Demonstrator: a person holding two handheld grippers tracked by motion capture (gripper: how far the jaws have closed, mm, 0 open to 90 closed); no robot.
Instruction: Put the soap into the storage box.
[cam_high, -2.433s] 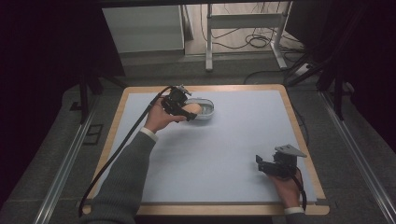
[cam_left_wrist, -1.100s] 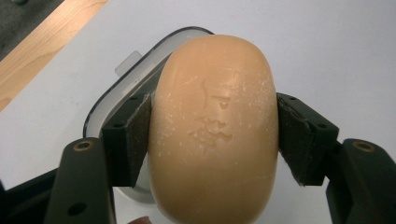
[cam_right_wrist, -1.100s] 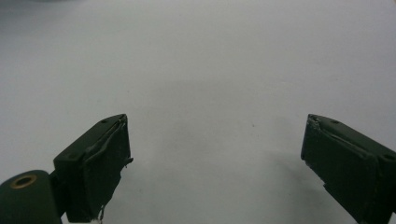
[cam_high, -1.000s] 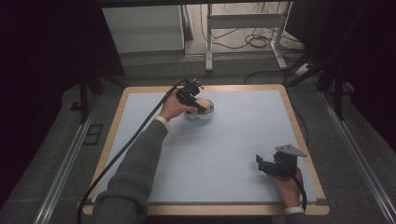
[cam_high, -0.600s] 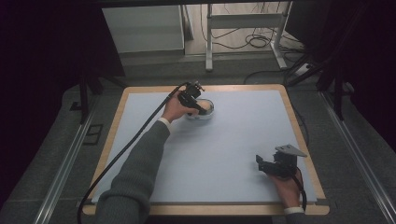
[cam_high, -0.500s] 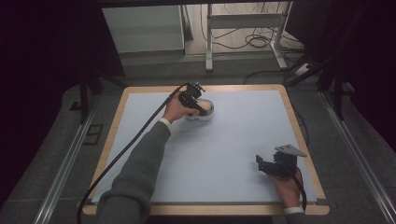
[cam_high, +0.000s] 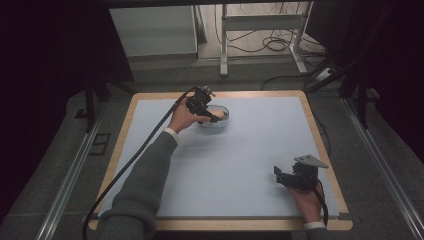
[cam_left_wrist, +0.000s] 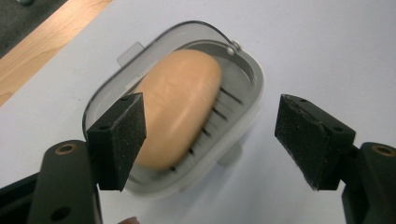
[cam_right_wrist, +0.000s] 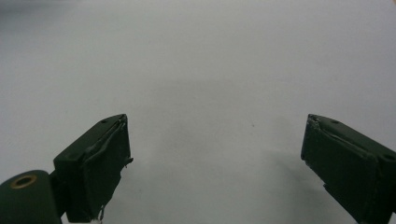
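Note:
An orange bar of soap (cam_left_wrist: 180, 105) lies in a white oval soap dish (cam_left_wrist: 243, 121) with a slotted floor. The dish (cam_high: 223, 121) stands at the far middle of the light blue mat. My left gripper (cam_left_wrist: 212, 123) hovers just over it; its jaws have just been opening and now stand apart, with the soap below and between them and neither pad pressing on it. In the high view the left gripper (cam_high: 202, 106) sits at the dish's left end. My right gripper (cam_high: 280, 176) rests near the front right corner, open (cam_right_wrist: 215, 149) over bare mat.
The blue mat (cam_high: 250, 150) covers a wooden-edged table (cam_high: 325, 150). A black cable (cam_high: 135, 160) trails from the left gripper along the sleeve to the front left. Beyond the table are a dark floor, metal frame legs and loose wires.
The left gripper came from the dish's left side to over the dish and then held there. The right hand has kept still.

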